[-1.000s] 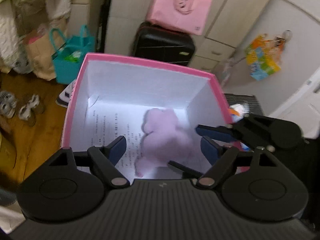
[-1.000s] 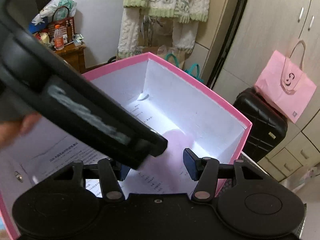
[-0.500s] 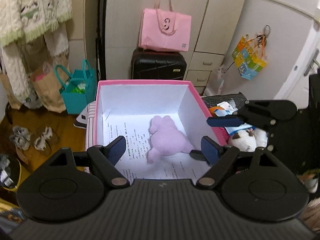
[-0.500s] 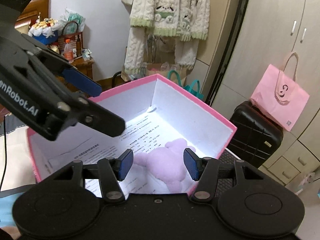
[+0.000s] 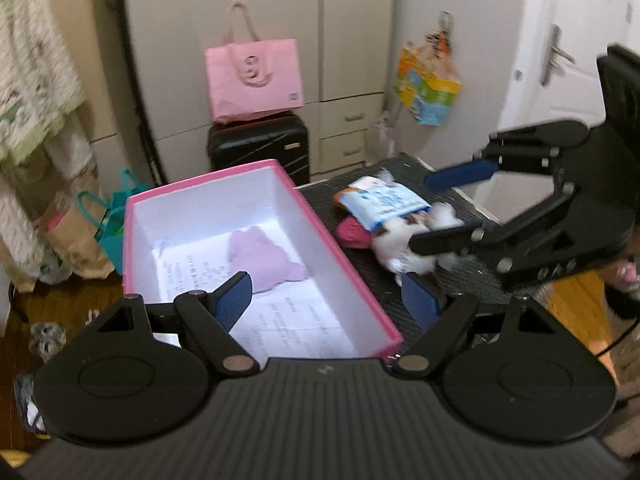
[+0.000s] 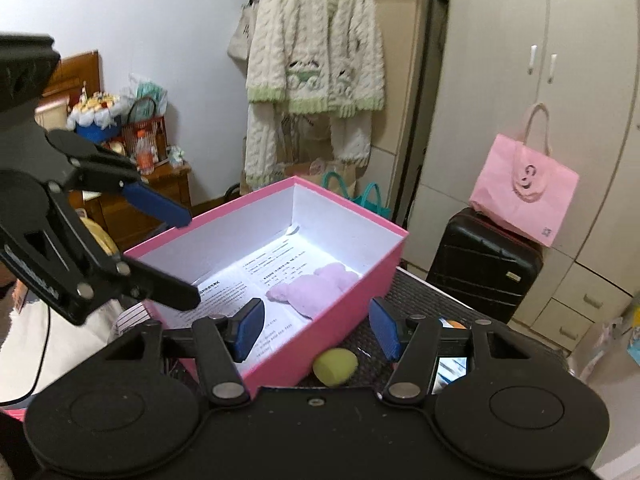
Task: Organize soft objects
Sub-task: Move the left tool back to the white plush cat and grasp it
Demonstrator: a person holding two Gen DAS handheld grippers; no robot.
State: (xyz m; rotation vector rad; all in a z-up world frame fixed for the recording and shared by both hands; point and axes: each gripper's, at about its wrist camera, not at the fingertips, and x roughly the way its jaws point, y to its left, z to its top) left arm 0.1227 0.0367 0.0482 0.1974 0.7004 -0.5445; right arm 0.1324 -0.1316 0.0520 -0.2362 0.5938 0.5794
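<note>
**A:** Left wrist view. The pink box stands open on the dark mat; a lilac plush lies flat on the printed sheet lining its floor. Beside the box, on the mat, a white plush lies with a blue-and-white packet across it and a pink soft item touching both. State of the grippers?

**B:** The left gripper stands released, its jaws straddling the box's near right wall with nothing pressed between them. The right gripper also holds nothing; its jaws have just been opening, and only the box corner and a yellow-green soft ball lie beyond them.

**A:** Expected handling of the remaining pieces?

**B:** Judged light, compressible and not fragile. Pile fabric should grip well against the ribbed pads. The white plush is best pinched across its torso, since a limb would let it dangle and swing. The packet probably has to come off first; its film looks slick, so an edge pinch is advisable. The ball may roll when nudged, so close squarely over its middle.
</note>
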